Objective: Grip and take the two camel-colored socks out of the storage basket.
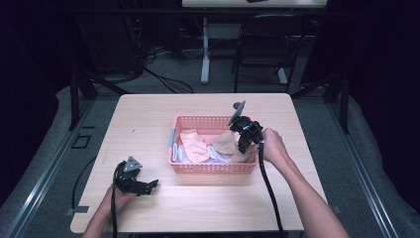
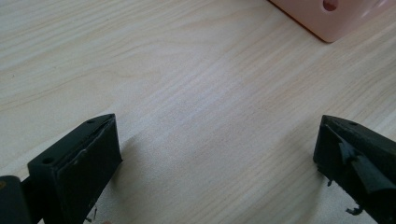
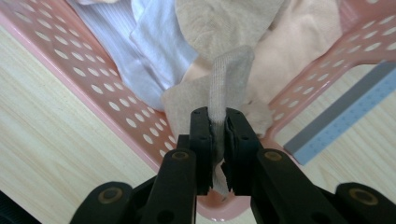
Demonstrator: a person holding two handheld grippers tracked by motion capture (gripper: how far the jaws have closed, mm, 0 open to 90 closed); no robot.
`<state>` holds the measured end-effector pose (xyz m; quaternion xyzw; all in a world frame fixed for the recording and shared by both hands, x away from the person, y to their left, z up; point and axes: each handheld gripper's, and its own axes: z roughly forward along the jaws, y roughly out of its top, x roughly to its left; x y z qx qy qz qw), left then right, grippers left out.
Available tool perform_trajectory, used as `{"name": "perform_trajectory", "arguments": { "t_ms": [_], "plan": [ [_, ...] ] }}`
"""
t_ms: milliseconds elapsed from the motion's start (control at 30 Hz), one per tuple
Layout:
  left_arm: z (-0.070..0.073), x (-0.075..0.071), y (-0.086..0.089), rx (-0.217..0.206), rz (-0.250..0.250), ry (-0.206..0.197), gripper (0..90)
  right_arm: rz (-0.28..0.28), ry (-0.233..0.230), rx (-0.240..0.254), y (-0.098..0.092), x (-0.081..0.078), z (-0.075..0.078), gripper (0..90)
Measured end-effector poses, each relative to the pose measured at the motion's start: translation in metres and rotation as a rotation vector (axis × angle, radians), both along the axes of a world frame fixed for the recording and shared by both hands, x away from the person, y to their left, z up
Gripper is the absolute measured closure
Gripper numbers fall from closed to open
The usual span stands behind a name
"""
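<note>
Centrally, right hand-held gripper (image 3: pixel 217 149) clamps a beige knitted sock (image 3: pixel 224 88) in the pink perforated plastic basket (image 1: pixel 213 167); left hand-held gripper (image 2: pixel 217 158) rests released near the desk's (image 1: pixel 148 114) front-left corner.

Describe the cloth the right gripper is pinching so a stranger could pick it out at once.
On the wooden table stands a pink basket of cloths. At its right end, the right gripper pinches a beige ribbed cloth. It is duller than the peach cloth and the pale blue cloth beside it.

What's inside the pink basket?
The pink basket holds crumpled cloth: a peach piece, a beige sock pinched by the right gripper, and white fabric. Anything beneath is covered.
</note>
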<state>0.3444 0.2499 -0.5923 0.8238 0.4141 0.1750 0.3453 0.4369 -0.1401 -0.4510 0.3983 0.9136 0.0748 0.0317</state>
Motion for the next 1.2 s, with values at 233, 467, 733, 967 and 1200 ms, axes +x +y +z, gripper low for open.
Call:
{"name": "perform_trajectory", "arguments": {
  "t_ms": [233, 467, 733, 967, 1200],
  "plan": [
    [0.0, 0.0, 0.0, 0.003, -0.003, -0.001, 0.4, 0.007, -0.012, -0.003, -0.001, 0.001, 0.016, 82.7],
    [0.0, 0.0, 0.0, 0.002, -0.003, -0.001, 0.4, 0.015, -0.019, -0.002, -0.001, 0.003, 0.036, 82.8],
    [0.0, 0.0, 0.0, 0.001, -0.001, 0.0, 0.4, 0.023, -0.051, 0.008, 0.001, 0.001, 0.055, 83.1],
    [0.0, 0.0, 0.0, 0.003, -0.003, -0.001, 0.4, 0.026, -0.045, -0.004, 0.003, 0.0, 0.067, 83.2],
    [0.0, 0.0, 0.0, 0.003, -0.003, -0.001, 0.4, 0.029, -0.06, 0.0, 0.001, 0.0, 0.083, 83.2]
  ]
}}
